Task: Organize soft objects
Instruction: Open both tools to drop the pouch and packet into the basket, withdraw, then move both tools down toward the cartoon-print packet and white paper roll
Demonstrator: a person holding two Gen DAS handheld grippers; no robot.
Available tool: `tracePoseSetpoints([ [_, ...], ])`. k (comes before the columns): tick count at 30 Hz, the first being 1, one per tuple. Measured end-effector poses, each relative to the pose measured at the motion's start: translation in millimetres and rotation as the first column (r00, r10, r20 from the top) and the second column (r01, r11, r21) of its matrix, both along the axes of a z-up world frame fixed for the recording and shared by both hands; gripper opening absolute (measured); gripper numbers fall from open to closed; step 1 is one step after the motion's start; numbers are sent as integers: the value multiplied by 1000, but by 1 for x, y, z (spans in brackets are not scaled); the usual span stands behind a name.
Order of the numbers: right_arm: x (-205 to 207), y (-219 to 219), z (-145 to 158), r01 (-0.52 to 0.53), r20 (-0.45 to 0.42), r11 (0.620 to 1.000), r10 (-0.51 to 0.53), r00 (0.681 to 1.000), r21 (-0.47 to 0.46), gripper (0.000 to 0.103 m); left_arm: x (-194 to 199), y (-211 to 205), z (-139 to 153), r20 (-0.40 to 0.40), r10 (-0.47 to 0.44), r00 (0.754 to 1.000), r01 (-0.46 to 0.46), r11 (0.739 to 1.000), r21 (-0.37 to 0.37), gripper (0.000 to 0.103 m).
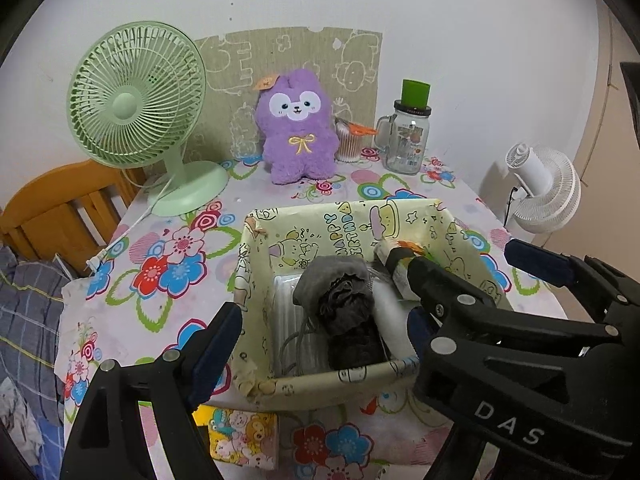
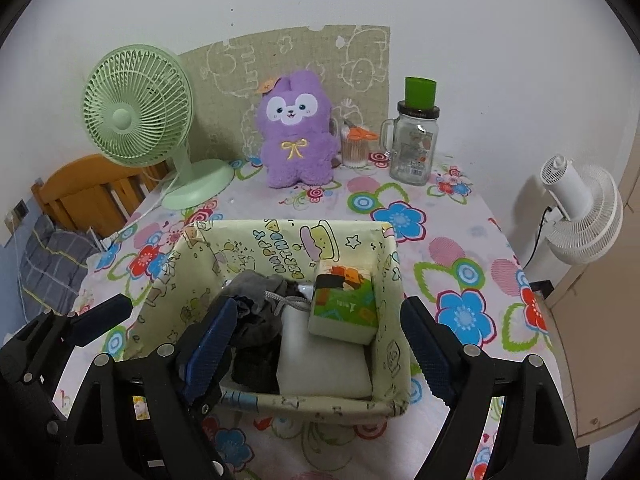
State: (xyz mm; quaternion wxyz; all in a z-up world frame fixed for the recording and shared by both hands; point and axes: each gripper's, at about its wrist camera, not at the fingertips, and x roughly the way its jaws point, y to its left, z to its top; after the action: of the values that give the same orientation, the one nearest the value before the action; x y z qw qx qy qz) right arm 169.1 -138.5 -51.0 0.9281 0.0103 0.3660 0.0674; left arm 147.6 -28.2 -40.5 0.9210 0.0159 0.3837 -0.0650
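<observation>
On the flowered table point(image 2: 460, 240) we see a green fan point(image 2: 138, 110) at the back left, with a purple plush point(image 2: 296, 136) and a glass jar point(image 2: 416, 148) lined up along the wall. Nearer us sits the cream cartoon-print box point(image 2: 192, 280), holding a rumpled grey cloth point(image 2: 260, 308), a white pad point(image 2: 320, 360) and a tissue pack point(image 2: 344, 304) lying tilted against the right wall. Our right gripper point(image 2: 320, 348) hangs spread wide above the box, gripping nothing; our left gripper point(image 1: 324, 304) likewise stands parted and empty, over the cloth.
</observation>
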Motion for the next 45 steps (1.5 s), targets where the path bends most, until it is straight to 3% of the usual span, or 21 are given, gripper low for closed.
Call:
tracePoseSetpoints([
  [23,-54,1,16,-2,58,1000,3,998,-11,86,-54,1,14,63,1,998,-1,1000,13,89],
  [45,-105,2,11,-6,78,1000,7,997,-21,86,-101,3,9,76,-9,997,9,1000,-1,89],
])
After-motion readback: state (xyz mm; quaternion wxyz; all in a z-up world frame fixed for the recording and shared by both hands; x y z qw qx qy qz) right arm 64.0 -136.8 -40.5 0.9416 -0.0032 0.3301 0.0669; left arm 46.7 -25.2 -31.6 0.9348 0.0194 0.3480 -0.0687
